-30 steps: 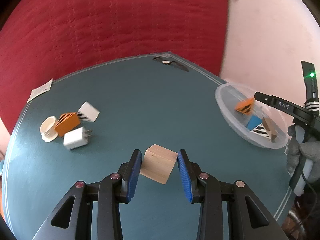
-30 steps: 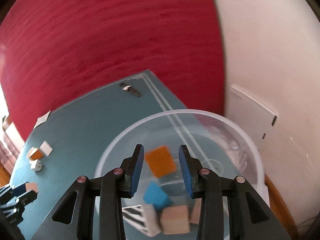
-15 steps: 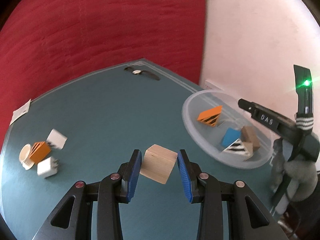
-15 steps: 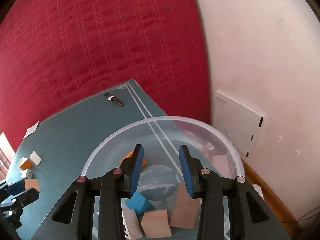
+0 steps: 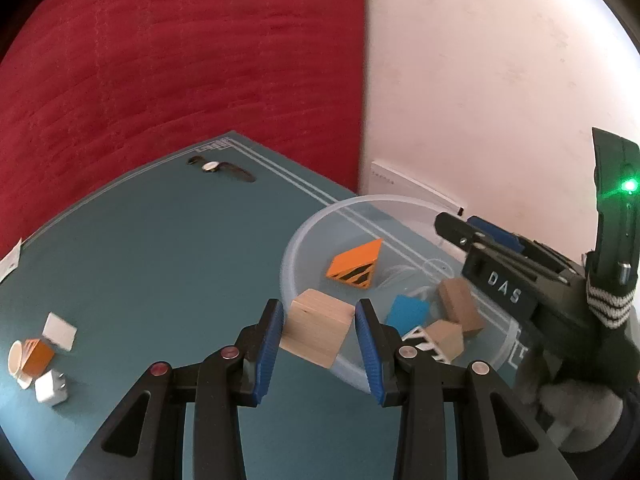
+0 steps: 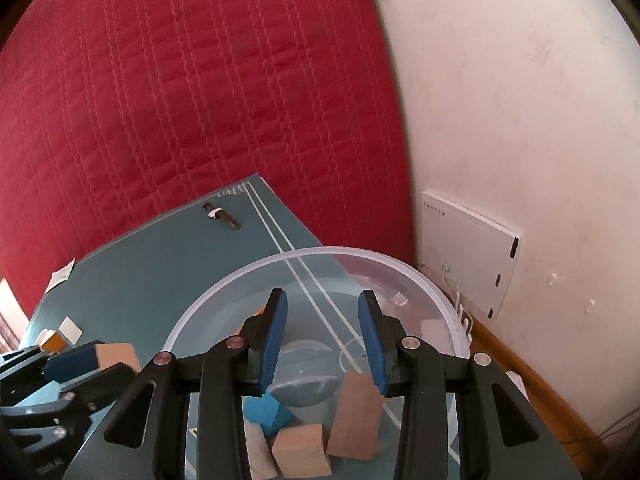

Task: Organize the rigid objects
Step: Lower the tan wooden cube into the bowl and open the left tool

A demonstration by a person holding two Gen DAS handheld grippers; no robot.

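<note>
The left tongs (image 5: 318, 340) are clamping a plain wooden cube (image 5: 317, 332), low in the frame's centre, at the near rim of the clear plastic bowl (image 5: 288, 256). The right tongs (image 6: 322, 340) are hanging over it, narrowly parted, empty. Next, I judge: carrying the cube past the rim, then releasing.

In my left claw: one plain wooden cube (image 5: 318, 332).

In the one clear bowl (image 5: 292, 248) at the table's right edge: one orange black-striped block (image 5: 356, 265), one blue block (image 5: 410, 312), one white black-striped block (image 5: 424, 340), two plain wooden blocks (image 5: 460, 306).

At the table's (image 5: 160, 260) left edge: one white plug adapter (image 5: 50, 387), one orange block (image 5: 37, 354), one white block (image 5: 60, 330), one cream round piece (image 5: 15, 358), one paper slip (image 5: 10, 261).

Near the far corner: one wristwatch (image 5: 220, 167).
</note>
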